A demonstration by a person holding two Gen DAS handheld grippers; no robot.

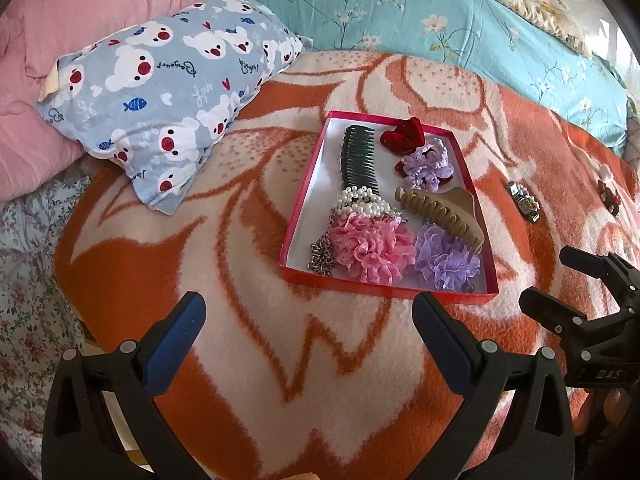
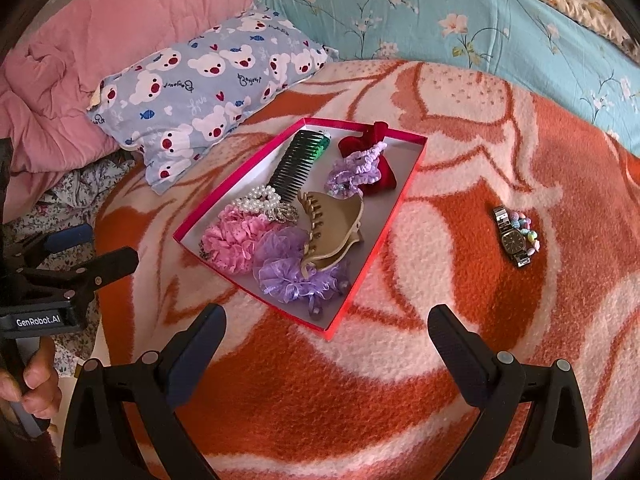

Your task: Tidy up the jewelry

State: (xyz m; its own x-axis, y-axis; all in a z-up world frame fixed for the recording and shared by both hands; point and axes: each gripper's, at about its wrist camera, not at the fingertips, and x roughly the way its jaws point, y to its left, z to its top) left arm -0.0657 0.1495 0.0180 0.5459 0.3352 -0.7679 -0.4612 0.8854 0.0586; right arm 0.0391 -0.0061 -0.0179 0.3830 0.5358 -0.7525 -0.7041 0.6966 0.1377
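Left gripper (image 1: 308, 312): I held it spread wide with nothing between its fingers, hovering over the orange-and-cream blanket (image 1: 248, 340) just short of the tray's near edge.
Right gripper (image 2: 326, 326): I held this one released too, fingers far apart and empty, above the blanket near the tray's closest corner.
Tray (image 2: 416, 168): a shallow red box with a white floor, lying flat on the blanket, well apart from both of my grippers' fingertips.
Tray, far end: a dark green comb (image 2: 294, 168) lay along one side; beside it a red velvet bow (image 2: 382, 176) with a lilac scrunchie (image 2: 352, 172) resting on top of it.
Tray, middle: a tan claw clip (image 2: 332, 232) lay across the floor, its teeth facing the comb; a cluster of white pearl beads (image 2: 256, 198) sat next to the comb's lower end.
Tray, near end: a pink frilly scrunchie (image 2: 234, 242) and a purple organza scrunchie (image 2: 288, 268) lay side by side, the claw clip overlapping the purple one; a silver chain (image 1: 322, 254) lay at the pink one's outer edge, partly under it.
Outside the tray: a wristwatch (image 2: 514, 240) with a metal band lay on the blanket, off to the right, touching a string of pastel beads (image 2: 528, 232); further right a small dark red ornament (image 1: 610, 196), too blurred for me to name.
Behind: a blue bear-print pillow (image 2: 208, 92) lay on the blanket's far left.
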